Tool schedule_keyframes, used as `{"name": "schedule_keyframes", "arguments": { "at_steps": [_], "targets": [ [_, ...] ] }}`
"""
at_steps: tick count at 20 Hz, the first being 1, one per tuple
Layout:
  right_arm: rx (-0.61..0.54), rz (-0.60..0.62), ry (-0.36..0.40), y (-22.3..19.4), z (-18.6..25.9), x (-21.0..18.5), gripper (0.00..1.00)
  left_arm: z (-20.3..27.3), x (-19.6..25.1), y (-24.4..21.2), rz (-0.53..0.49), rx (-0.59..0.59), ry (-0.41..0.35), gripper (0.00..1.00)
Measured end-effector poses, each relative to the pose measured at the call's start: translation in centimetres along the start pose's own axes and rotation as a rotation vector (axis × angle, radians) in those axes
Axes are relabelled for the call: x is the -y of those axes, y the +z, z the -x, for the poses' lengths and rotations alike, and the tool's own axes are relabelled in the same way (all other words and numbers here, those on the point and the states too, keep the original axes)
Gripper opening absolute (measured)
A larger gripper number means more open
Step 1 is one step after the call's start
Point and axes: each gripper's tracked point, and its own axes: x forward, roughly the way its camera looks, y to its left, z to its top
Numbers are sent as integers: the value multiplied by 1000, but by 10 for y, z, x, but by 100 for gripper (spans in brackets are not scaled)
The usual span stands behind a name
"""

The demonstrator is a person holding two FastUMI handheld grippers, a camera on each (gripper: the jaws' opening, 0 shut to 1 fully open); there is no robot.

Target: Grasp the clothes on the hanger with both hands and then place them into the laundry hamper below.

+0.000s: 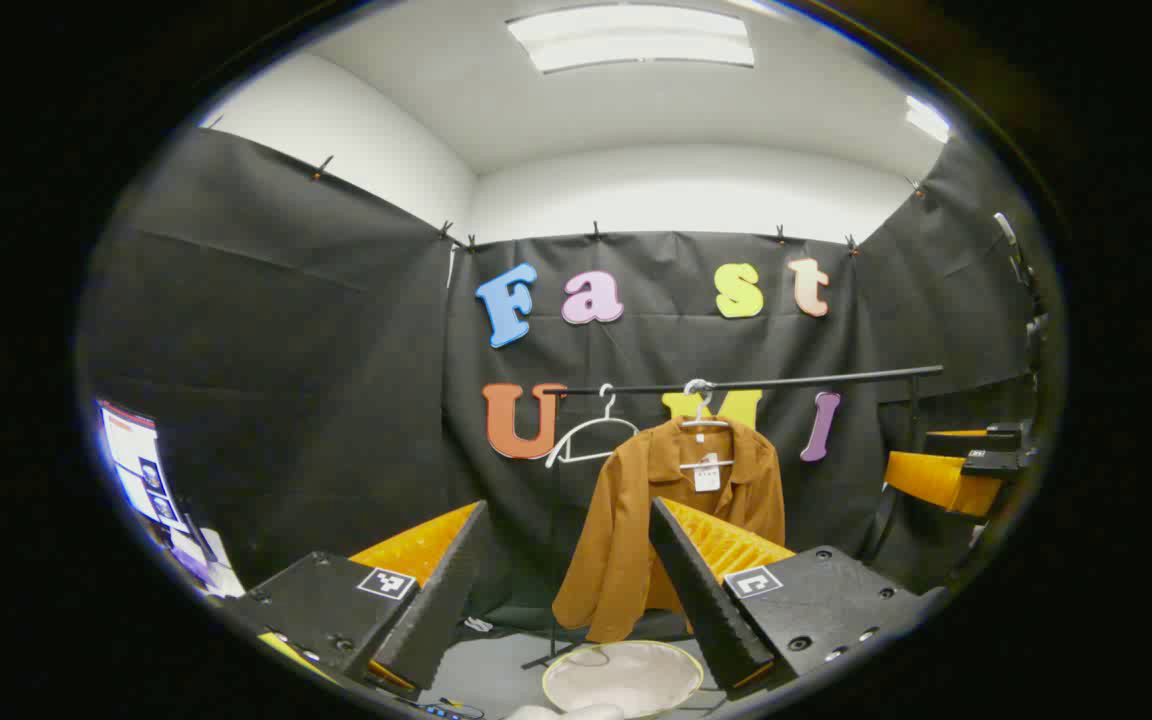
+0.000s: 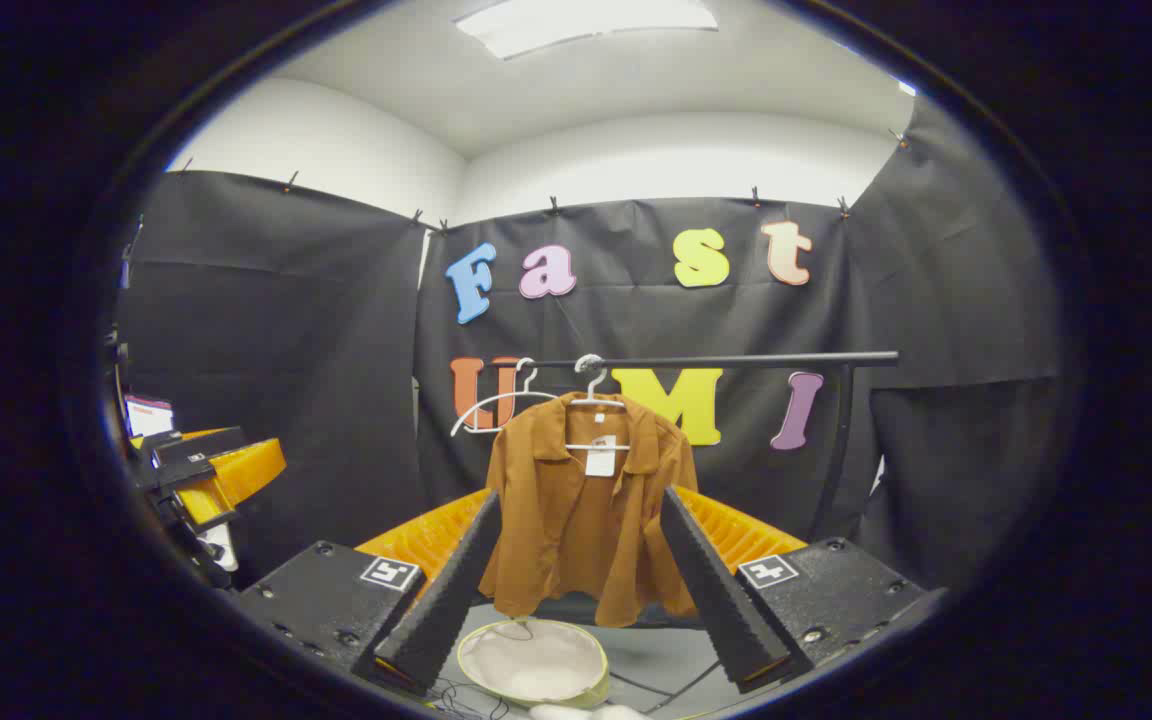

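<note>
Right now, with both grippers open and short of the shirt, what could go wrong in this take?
1. The brown shirt hangs on a white hanger hooked on the rail; a pull could drag the hanger along.
2. An empty hanger hangs close beside it and may get snagged.
3. The hamper sits slightly off to one side below, so a drop could miss.
</note>
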Motion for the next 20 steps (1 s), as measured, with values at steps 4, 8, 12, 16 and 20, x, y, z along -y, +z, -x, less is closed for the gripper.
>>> {"name": "schedule_keyframes", "arguments": {
  "at_steps": [4, 8, 12, 16, 20],
  "targets": [
    [-1, 8, 0, 1, 5, -8, 100, 10, -6, -3, -19, -19, -10, 92],
    [-1, 12, 8, 2, 9, -19, 100, 18, -17, -1, -24, -22, 5, 100],
    [7, 29, 19, 3, 9, -25, 99, 22, -24, -1, -3, -26, 19, 100],
    [-8, 19, 27, -8, 5, -24, 99, 21, -25, -4, -24, -19, 31, 98],
    [-25, 14, 33, -25, -11, -10, 99, 10, -14, -13, -11, -6, 22, 97]
  ]
}}
